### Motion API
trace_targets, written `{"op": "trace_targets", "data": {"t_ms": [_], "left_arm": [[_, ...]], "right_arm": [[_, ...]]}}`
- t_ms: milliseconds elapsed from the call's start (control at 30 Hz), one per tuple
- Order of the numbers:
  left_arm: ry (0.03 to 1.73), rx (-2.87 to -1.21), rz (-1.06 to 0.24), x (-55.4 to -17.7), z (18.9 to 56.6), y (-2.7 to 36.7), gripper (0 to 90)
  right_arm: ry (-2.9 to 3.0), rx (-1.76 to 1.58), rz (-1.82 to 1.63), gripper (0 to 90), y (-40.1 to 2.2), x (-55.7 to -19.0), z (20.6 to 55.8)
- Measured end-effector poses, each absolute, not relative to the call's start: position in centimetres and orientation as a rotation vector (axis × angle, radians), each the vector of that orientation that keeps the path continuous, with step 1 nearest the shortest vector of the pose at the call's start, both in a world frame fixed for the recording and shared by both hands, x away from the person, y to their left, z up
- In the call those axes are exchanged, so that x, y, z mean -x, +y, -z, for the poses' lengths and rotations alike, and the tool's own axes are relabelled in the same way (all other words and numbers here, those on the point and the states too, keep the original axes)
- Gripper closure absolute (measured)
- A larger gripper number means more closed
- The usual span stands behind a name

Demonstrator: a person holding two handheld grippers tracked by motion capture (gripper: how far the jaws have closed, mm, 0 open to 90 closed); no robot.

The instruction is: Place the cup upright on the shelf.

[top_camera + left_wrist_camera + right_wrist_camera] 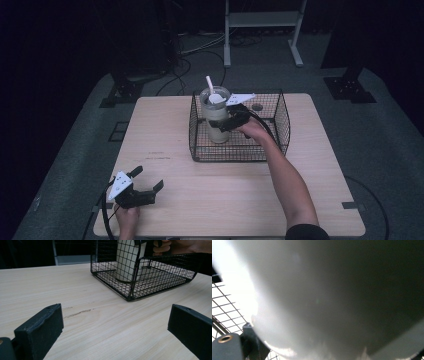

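High view: a pale wooden counter carries a black wire-mesh basket toward its far side. Inside the basket, near its left wall, stands an upright, tall cream-coloured tumbler with a clear lid and a white straw leaning out of the top. The right gripper, held in the person's right hand, reaches over the basket's near rim; its jaws are pressed against the tumbler's body at about mid-height, closed on it. The left gripper rests at the near left corner of the counter, well apart from the basket, held by the left hand; its jaws stand wide apart with nothing between them.

Left gripper view: the two black jaws rise from the lower corners, spread apart over bare wood grain. Beyond them the basket sits on the counter, the tumbler standing on the basket's mesh floor, with the fingers of the right hand just behind it.

Right gripper view: the tumbler's pale curved wall lies very close to the lens, blurred; basket mesh shows at the lower left, beside part of the gripper's grey body.
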State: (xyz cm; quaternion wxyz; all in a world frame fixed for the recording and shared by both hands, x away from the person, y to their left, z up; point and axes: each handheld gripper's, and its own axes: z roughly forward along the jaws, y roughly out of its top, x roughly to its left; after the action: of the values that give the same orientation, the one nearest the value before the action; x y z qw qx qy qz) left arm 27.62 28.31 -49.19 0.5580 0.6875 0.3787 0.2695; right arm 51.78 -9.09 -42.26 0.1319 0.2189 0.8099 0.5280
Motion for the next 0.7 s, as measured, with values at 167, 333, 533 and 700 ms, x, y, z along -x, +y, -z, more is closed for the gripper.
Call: {"op": "trace_targets", "data": {"t_ms": [167,333,533,700], "left_arm": [[0.898,-1.624,-0.634,-27.7,49.2,28.3,0.0],[0.897,-1.624,-0.637,-27.7,49.2,28.3,0.0],[0.898,-1.625,-0.638,-27.7,49.2,28.2,0.0],[0.898,-1.625,-0.638,-27.7,49.2,28.2,0.0]], "right_arm": [[2.355,-0.632,-1.530,8.2,-9.4,-51.6,42.3],[2.358,-0.627,-1.533,8.3,-9.5,-51.6,42.2],[2.363,-0.620,-1.529,8.3,-9.9,-51.4,42.2],[2.383,-0.640,-1.512,8.4,-10.4,-51.3,42.1]]}}
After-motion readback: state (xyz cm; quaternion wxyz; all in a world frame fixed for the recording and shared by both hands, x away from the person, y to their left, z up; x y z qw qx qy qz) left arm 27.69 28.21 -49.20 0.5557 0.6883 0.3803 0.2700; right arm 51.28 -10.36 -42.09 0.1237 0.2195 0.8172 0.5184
